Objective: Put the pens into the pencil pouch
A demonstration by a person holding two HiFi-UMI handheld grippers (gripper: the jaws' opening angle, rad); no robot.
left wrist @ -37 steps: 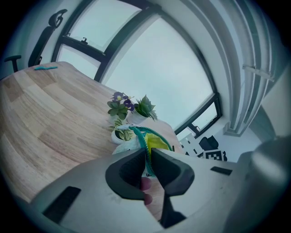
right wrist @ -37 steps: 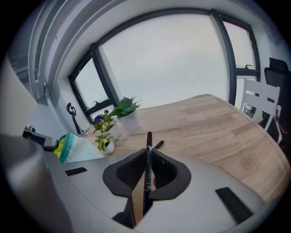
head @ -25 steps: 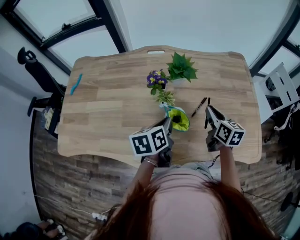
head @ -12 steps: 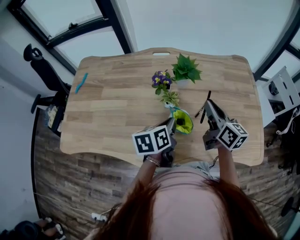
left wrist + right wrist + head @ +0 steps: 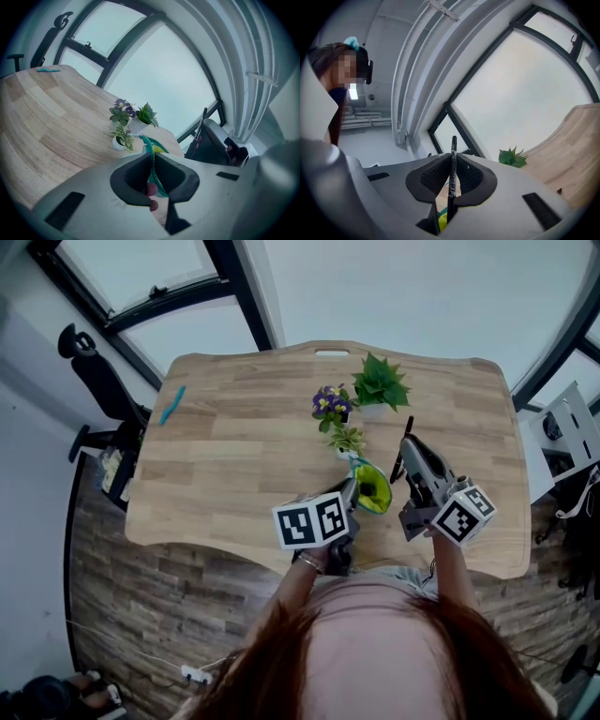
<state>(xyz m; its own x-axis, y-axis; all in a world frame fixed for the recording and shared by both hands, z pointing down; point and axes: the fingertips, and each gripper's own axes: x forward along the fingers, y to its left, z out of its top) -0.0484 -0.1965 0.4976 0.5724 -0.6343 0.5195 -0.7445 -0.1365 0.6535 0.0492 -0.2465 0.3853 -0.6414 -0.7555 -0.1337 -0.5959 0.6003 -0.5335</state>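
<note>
The yellow-green pencil pouch (image 5: 372, 489) stands on the wooden table (image 5: 234, 456), mouth up. My left gripper (image 5: 351, 495) is closing on its teal zip edge (image 5: 150, 145), which sits between the pads of the left gripper (image 5: 153, 157). My right gripper (image 5: 405, 442) hovers just right of the pouch, shut on a black pen (image 5: 397, 463). In the right gripper view that pen (image 5: 452, 154) stands upright through the right gripper (image 5: 451, 162), with a bit of the pouch (image 5: 440, 221) showing below. A blue pen (image 5: 172, 405) lies far off at the table's left edge.
Three small potted plants stand behind the pouch: purple flowers (image 5: 330, 403), a green leafy one (image 5: 382, 384) and a variegated one (image 5: 349, 439). A black chair (image 5: 94, 381) is beyond the table's left side. Window frames run past the far edge.
My right gripper has risen off the table with the black pen, tilted upward and drawn closer to the pouch. The left gripper has stayed on the pouch edge.
</note>
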